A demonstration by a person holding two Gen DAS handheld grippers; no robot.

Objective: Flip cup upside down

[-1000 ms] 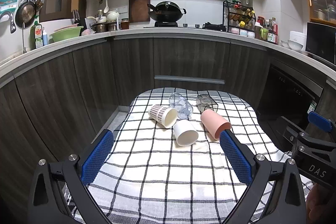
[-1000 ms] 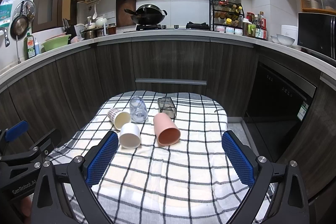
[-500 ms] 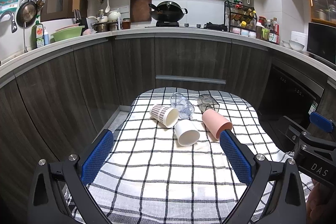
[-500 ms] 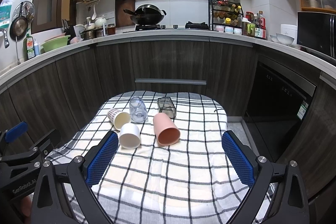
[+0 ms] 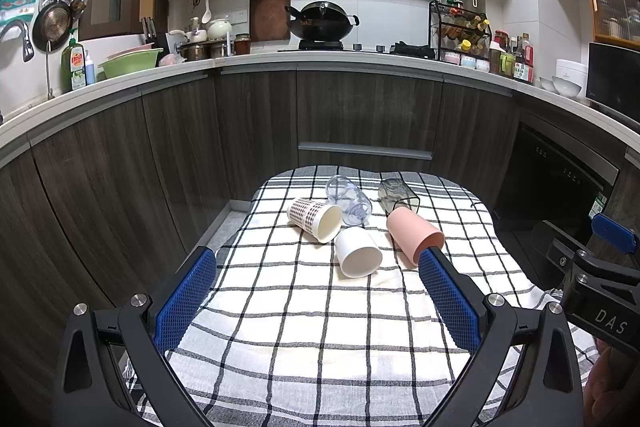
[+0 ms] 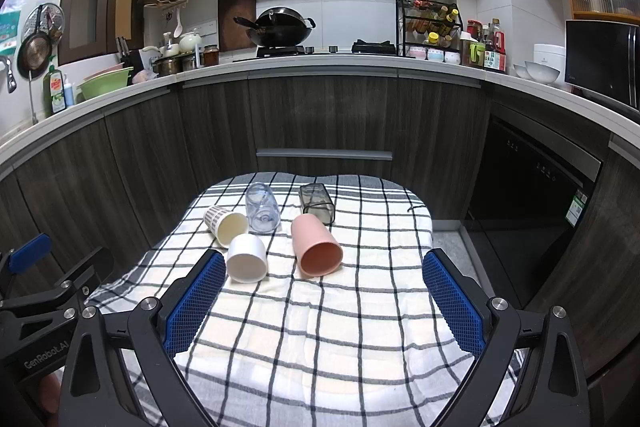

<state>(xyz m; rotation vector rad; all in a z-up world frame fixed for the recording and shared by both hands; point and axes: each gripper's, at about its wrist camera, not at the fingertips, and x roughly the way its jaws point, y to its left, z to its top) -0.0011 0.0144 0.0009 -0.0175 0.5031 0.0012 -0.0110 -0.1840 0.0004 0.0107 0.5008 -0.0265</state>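
Several cups lie on their sides on a checked cloth [image 5: 304, 307]: a pink cup [image 5: 414, 235] [image 6: 316, 247], a white cup [image 5: 357, 257] [image 6: 246, 258], a patterned paper cup [image 5: 315, 219] [image 6: 225, 225], a clear glass [image 5: 348, 201] [image 6: 262, 209] and a dark smoky glass [image 5: 396, 195] [image 6: 317, 203]. My left gripper [image 5: 316, 291] is open and empty, short of the cups. My right gripper [image 6: 324, 291] is open and empty, just short of the pink and white cups.
The cloth covers a small table; its far edge [image 5: 360, 173] faces dark wood cabinets [image 5: 360, 115]. A dishwasher front [image 6: 532, 187] stands to the right. The counter above holds a wok [image 5: 320, 23], a spice rack and bottles. Each gripper shows at the side of the other's view.
Both grippers have barely shifted; the left view has crept slightly right and forward. The cups have not moved.
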